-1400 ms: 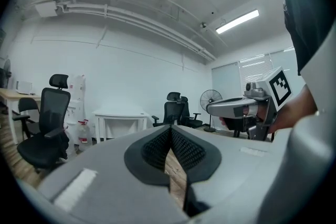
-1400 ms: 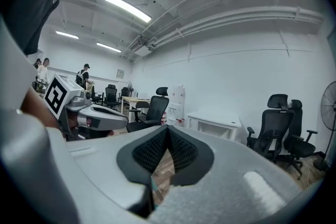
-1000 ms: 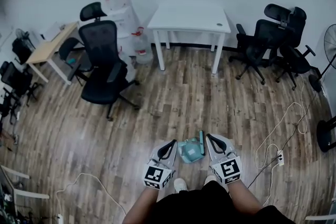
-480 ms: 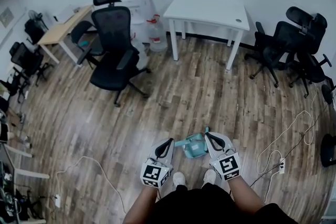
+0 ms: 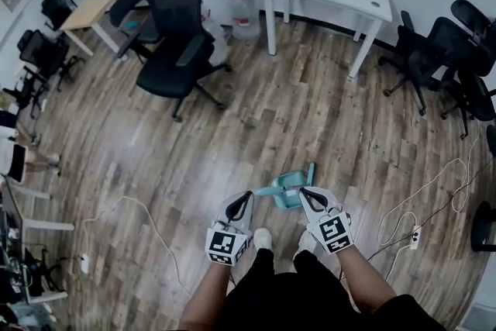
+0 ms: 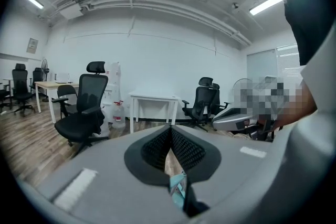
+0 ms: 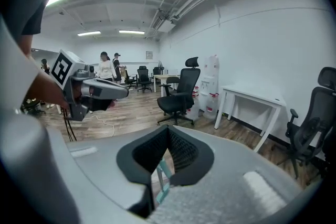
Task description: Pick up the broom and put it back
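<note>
Both jaws: shut, holding nothing (left gripper point(image 5: 249, 196), right gripper point(image 5: 303, 192)).
Broom point(image 5: 287, 190): teal, on floor point(image 5: 232, 128) just beyond them; open your right jaws, then close squarely across its handle.

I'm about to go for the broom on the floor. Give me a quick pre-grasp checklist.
1. Broom set located, on the floor by both grippers: ok.
2. Right gripper open for a grasp: not ok, shut and empty.
3. Left gripper open: not ok, shut and empty.
4. Power strip out of the way: ok, off to the right.
5. Put-back spot identified: cannot tell.
</note>
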Motion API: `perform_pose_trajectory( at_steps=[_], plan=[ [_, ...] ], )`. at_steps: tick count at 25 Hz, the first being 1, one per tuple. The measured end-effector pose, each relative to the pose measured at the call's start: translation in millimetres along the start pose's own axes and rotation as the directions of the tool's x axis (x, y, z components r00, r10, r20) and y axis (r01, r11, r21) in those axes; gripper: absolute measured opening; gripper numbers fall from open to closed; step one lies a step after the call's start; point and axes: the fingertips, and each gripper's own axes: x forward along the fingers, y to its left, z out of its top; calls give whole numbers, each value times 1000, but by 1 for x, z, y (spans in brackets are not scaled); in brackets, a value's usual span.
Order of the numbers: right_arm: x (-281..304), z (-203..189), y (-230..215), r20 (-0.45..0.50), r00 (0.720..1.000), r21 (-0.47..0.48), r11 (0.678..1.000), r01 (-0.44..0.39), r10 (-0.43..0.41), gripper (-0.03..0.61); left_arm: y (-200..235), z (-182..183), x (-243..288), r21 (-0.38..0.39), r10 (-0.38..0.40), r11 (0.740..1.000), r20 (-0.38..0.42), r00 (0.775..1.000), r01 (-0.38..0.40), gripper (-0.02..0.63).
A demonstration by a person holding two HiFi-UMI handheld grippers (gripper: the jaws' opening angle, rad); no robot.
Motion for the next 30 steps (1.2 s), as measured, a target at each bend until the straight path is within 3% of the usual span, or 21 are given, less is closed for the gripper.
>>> perform_pose_trajectory(
  at_steps=[9, 12, 20, 30],
  plan=[
    [38, -48, 20, -144, 986, -98, 990, -101, 86, 11, 8, -38, -5, -40, 51, 998, -86, 995, -55, 17],
    [46, -64, 24, -181, 978, -90, 988, -123, 105, 76, 8, -47, -5, -48, 64, 996, -95, 993, -69, 17],
    [69, -98, 30, -268, 955, -131, 977, -167, 127, 154, 8, -72, -5, -47, 71, 996, -163, 984, -80, 17],
    [103, -129, 27, -356, 924, -189, 958, -217, 139, 164, 8, -90, -8, -72, 73, 993, -214, 974, -90, 17]
  ],
)
